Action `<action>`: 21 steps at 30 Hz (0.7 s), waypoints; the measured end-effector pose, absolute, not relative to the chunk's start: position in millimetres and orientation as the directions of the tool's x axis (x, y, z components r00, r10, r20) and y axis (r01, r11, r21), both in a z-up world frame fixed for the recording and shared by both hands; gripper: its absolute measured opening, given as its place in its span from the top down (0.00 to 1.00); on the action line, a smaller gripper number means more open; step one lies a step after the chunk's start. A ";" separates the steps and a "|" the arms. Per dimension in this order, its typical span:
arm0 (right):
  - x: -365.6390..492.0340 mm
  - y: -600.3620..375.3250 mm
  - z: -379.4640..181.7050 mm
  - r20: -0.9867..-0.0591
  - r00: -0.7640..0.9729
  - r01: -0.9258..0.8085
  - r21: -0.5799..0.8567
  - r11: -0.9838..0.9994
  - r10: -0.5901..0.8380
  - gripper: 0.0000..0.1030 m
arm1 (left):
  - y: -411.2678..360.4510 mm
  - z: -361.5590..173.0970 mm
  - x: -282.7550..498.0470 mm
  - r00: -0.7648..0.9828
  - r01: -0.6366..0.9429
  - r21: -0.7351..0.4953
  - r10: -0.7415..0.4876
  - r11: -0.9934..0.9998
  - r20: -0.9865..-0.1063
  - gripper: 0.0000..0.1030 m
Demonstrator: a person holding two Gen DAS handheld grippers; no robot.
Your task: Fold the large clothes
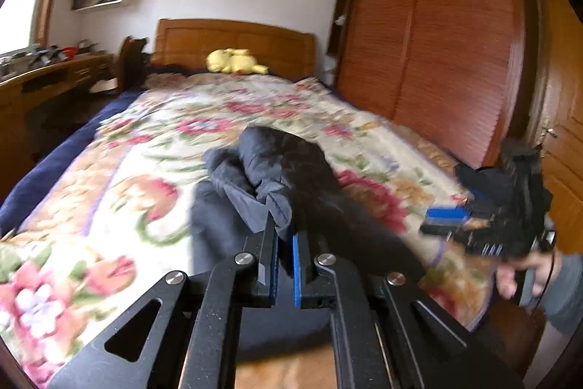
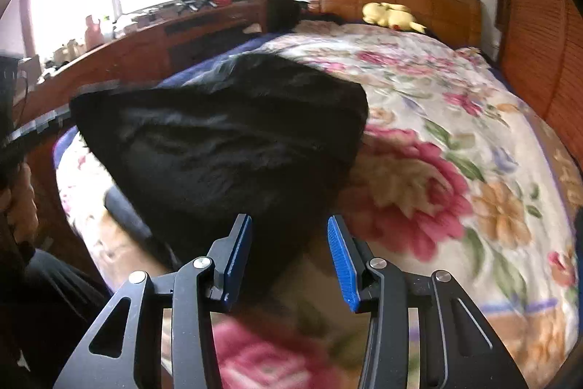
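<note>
A dark, padded garment lies bunched on the flowered bedspread. My left gripper is shut on a grey-blue fold of it at the near end, with cloth pinched between the blue pads. In the right wrist view the same garment rises as a black heap just ahead of my right gripper. That gripper stands open, its blue pads apart, and the heap's lower tip reaches down between them without being pressed. The right gripper also shows at the right of the left wrist view, held by a hand.
The bedspread covers a wide bed with a wooden headboard and a yellow plush toy at the pillow end. A louvred wardrobe lines the right side. A cluttered wooden desk runs along the left under a bright window.
</note>
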State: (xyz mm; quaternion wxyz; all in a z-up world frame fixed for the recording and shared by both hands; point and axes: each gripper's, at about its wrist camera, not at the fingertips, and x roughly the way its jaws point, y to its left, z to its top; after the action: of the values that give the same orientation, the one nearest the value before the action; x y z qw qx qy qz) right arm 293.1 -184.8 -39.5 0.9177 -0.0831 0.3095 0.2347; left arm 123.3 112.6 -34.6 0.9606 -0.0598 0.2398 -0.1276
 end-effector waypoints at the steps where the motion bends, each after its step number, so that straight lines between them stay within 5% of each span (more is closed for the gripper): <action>1: 295.2 -178.2 -38.9 -0.603 0.695 -0.495 -0.006 0.869 0.392 0.56 | 120.4 -42.8 120.3 0.849 0.192 -0.161 -0.246 0.968 -0.468 0.94; 14: 311.4 -119.3 -100.3 -0.674 0.585 -0.602 0.010 0.798 0.450 0.56 | 130.3 -106.2 121.3 0.745 0.141 -0.091 -0.166 0.986 -0.646 0.94; 21: 289.9 -127.5 -78.4 -0.667 0.617 -0.589 -0.041 0.807 0.417 0.56 | 126.6 -108.4 123.6 0.740 0.117 -0.071 -0.135 0.991 -0.659 0.94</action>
State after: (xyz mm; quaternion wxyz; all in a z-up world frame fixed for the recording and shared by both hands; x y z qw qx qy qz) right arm 289.9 -127.5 -78.4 0.8900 -0.1290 0.3339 0.2825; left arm 123.6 126.6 -108.4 0.9327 -0.0127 0.3541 -0.0673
